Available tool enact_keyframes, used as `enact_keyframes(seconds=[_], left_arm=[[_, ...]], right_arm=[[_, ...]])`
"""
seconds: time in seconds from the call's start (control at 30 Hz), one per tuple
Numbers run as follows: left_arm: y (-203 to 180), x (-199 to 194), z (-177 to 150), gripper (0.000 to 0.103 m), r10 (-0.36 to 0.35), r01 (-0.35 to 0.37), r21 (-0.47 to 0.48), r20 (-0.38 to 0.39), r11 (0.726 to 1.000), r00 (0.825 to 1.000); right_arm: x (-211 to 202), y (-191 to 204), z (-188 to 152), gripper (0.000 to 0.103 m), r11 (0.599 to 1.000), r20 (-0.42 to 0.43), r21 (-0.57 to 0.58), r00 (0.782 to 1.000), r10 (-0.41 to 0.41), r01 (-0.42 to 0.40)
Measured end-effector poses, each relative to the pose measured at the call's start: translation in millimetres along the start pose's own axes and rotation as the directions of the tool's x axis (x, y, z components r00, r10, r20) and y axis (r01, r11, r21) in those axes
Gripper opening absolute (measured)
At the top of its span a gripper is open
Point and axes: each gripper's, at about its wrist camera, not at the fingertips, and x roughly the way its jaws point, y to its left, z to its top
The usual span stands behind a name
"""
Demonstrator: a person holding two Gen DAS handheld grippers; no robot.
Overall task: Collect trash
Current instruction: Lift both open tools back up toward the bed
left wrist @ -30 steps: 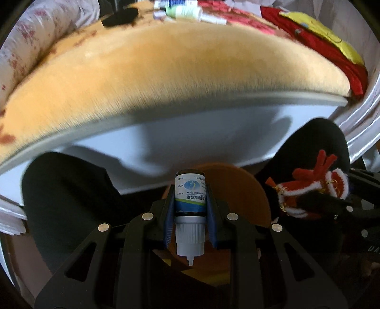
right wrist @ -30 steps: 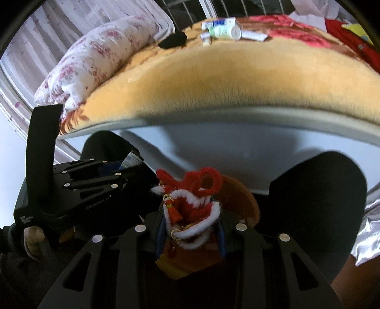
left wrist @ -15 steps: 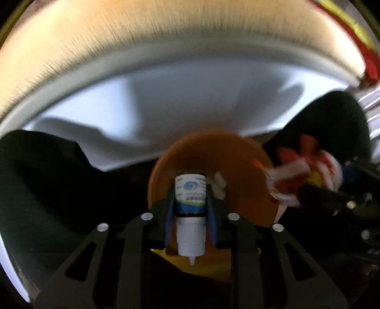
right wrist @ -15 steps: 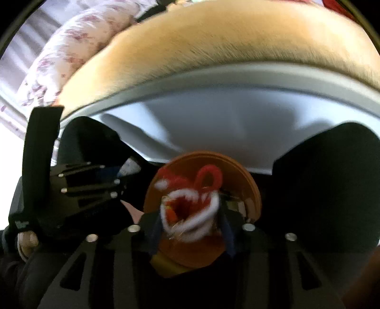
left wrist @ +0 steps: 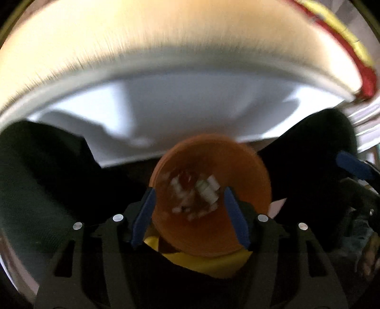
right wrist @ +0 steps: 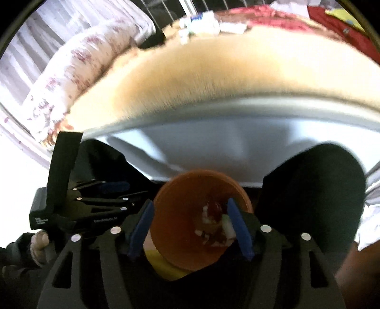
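An orange bin (left wrist: 237,166) sits below me on the floor, between two dark knees; it also shows in the right wrist view (right wrist: 180,190). Inside lie a small white bottle (left wrist: 209,187) and a red-and-white fuzzy ornament (left wrist: 185,178), the ornament also in the right wrist view (right wrist: 213,209). My left gripper (left wrist: 190,190) is open and empty over the bin's mouth. My right gripper (right wrist: 190,204) is open and empty over the bin too. The left gripper's body shows at the left of the right wrist view (right wrist: 90,206).
A bed with a tan plush blanket (right wrist: 225,71) and a grey-white frame (right wrist: 237,133) rises behind the bin. A floral pillow (right wrist: 78,71) and several small boxes and bottles (right wrist: 201,21) lie on it. A yellow thing (left wrist: 213,263) lies under the bin.
Both grippers have opened. The bottle dropped from the left one and the fuzzy ornament from the right one into the orange bin. Both views tilted down towards the bin.
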Motion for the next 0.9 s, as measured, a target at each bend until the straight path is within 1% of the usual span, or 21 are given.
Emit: enact_keyframes(seconds=[0.03, 0.07, 0.13, 0.17, 0.2, 0.23, 0.27, 0.3, 0.33, 0.37, 0.4, 0.43, 0.47, 0.5, 0.6, 0.63, 0.67, 0.7, 0.8, 0.87, 0.9], left_arm=[[0, -14, 0, 0.067, -0.014, 0.013, 0.010, 0.044, 1.000, 0.999], [2, -30, -2, 0.067, -0.026, 0.024, 0.023, 0.097, 0.999, 0.995], [6, -57, 5, 0.071, -0.040, 0.031, 0.048, 0.191, 0.998, 0.981], [8, -71, 8, 0.074, -0.035, 0.022, 0.057, 0.239, 0.998, 0.970], [9, -80, 11, 0.080, -0.030, 0.014, 0.061, 0.271, 0.998, 0.962], [12, -92, 16, 0.082, -0.022, 0.001, 0.065, 0.319, 0.998, 0.947], [15, -100, 20, 0.082, -0.013, -0.010, 0.064, 0.348, 0.998, 0.937], [19, -108, 27, 0.083, 0.004, -0.029, 0.056, 0.388, 0.998, 0.922], [22, -113, 33, 0.086, 0.014, -0.040, 0.053, 0.414, 0.998, 0.910], [24, -115, 39, 0.087, 0.023, -0.049, 0.048, 0.429, 0.998, 0.903], [28, -117, 46, 0.087, 0.041, -0.062, 0.032, 0.449, 0.998, 0.892], [33, -119, 55, 0.087, 0.050, -0.066, 0.018, 0.467, 0.998, 0.883], [34, -118, 62, 0.087, 0.051, -0.064, 0.012, 0.474, 0.998, 0.879], [37, -120, 71, 0.087, 0.053, -0.059, -0.001, 0.483, 0.998, 0.874], [48, -121, 90, 0.087, 0.049, -0.041, -0.028, 0.502, 0.999, 0.864], [50, -120, 92, 0.087, 0.049, -0.035, -0.037, 0.505, 0.999, 0.862], [53, -120, 97, 0.087, 0.047, -0.029, -0.044, 0.505, 0.999, 0.862], [57, -117, 103, 0.087, 0.043, -0.018, -0.053, 0.503, 0.998, 0.863], [70, -108, 114, 0.087, 0.023, 0.016, -0.075, 0.487, 0.997, 0.873], [77, -104, 118, 0.087, 0.008, 0.037, -0.083, 0.483, 0.996, 0.876], [80, -102, 120, 0.087, 0.009, 0.039, -0.089, 0.484, 0.995, 0.875]], right_arm=[[-8, 3, 3, 0.071, 1.000, 0.019, -0.014, 1.000, 0.003, -0.003], [-18, 5, 8, 0.075, 0.999, 0.041, -0.032, 0.999, 0.006, -0.005], [-32, 12, 21, 0.078, 0.997, 0.081, -0.079, 0.997, 0.018, -0.012], [-38, 17, 29, 0.081, 0.994, 0.106, -0.108, 0.994, 0.015, -0.003], [-44, 20, 37, 0.083, 0.991, 0.132, -0.135, 0.991, 0.006, 0.012], [-48, 24, 49, 0.088, 0.985, 0.164, -0.169, 0.986, -0.008, 0.036], [-51, 28, 58, 0.089, 0.980, 0.186, -0.191, 0.982, -0.018, 0.054], [-54, 32, 73, 0.089, 0.973, 0.215, -0.222, 0.976, -0.018, 0.066], [-54, 37, 86, 0.089, 0.965, 0.236, -0.252, 0.972, -0.011, 0.072], [-53, 41, 98, 0.089, 0.956, 0.251, -0.283, 0.968, -0.006, 0.079], [-51, 43, 109, 0.089, 0.946, 0.264, -0.310, 0.965, -0.007, 0.092], [-46, 47, 126, 0.089, 0.927, 0.291, -0.349, 0.956, -0.030, 0.135], [-40, 50, 141, 0.089, 0.912, 0.313, -0.372, 0.949, -0.050, 0.171], [-29, 51, 162, 0.089, 0.894, 0.323, -0.402, 0.944, -0.065, 0.199], [4, 50, 220, 0.088, 0.857, 0.324, -0.443, 0.938, -0.123, 0.265], [14, 48, 235, 0.086, 0.848, 0.325, -0.450, 0.936, -0.137, 0.280], [26, 45, 253, 0.080, 0.841, 0.316, -0.460, 0.938, -0.146, 0.286], [39, 42, 269, 0.078, 0.834, 0.301, -0.471, 0.941, -0.154, 0.287], [85, 27, 321, 0.075, 0.807, 0.240, -0.512, 0.951, -0.195, 0.295], [109, 18, 341, 0.072, 0.786, 0.199, -0.544, 0.955, -0.220, 0.294], [115, 15, 346, 0.071, 0.782, 0.187, -0.552, 0.957, -0.221, 0.289]])
